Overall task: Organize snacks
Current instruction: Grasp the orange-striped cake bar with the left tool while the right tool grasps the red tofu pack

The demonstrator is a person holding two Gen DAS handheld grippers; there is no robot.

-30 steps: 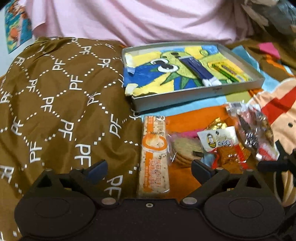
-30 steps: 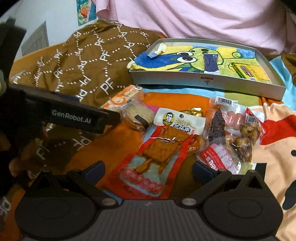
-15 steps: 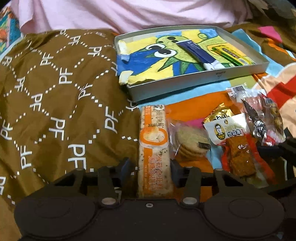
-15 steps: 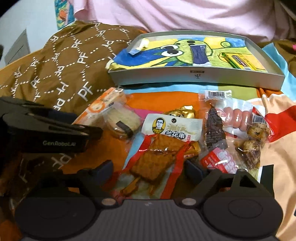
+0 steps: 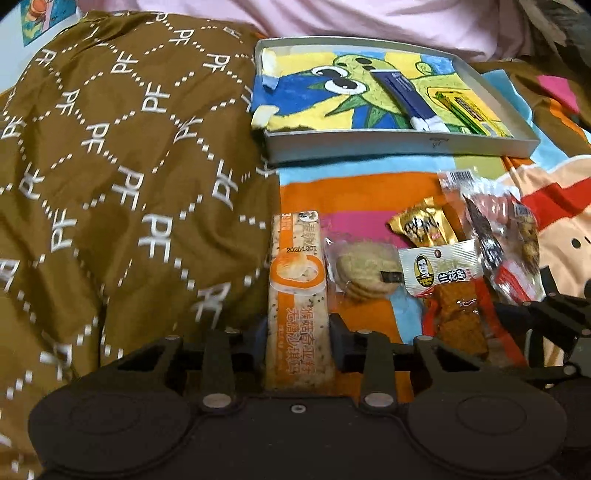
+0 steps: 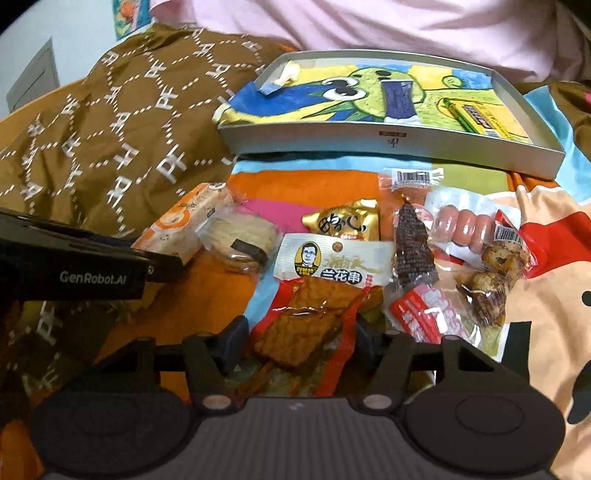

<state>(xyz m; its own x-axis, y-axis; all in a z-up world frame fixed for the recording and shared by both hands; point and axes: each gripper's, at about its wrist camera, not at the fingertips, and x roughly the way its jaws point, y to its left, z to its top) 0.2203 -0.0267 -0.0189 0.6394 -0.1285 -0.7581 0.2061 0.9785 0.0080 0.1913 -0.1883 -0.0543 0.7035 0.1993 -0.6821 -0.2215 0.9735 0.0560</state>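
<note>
- Snacks: loose pile on the cartoon blanket (image 6: 546, 295), near side of the grey tray (image 6: 369, 146); none of the pile is in the tray yet.
- Left gripper (image 5: 297, 332): jaws were wide a second ago, have just been closing, now narrow and pinching the orange cracker bar (image 5: 297, 280) at its near end.
- Right gripper (image 6: 297, 339): jaws have just been closing around the red tofu-skewer pack (image 6: 314, 295); pads at the wrapper edges, firm contact unclear.
- Read: both picks nearly set; next is probably lift toward the tray.
- Risk: skewer wrapper may slip.

A pale wall (image 6: 85, 40) with a colourful poster (image 6: 129, 18) stands behind the brown patterned cloth (image 5: 110, 166).
</note>
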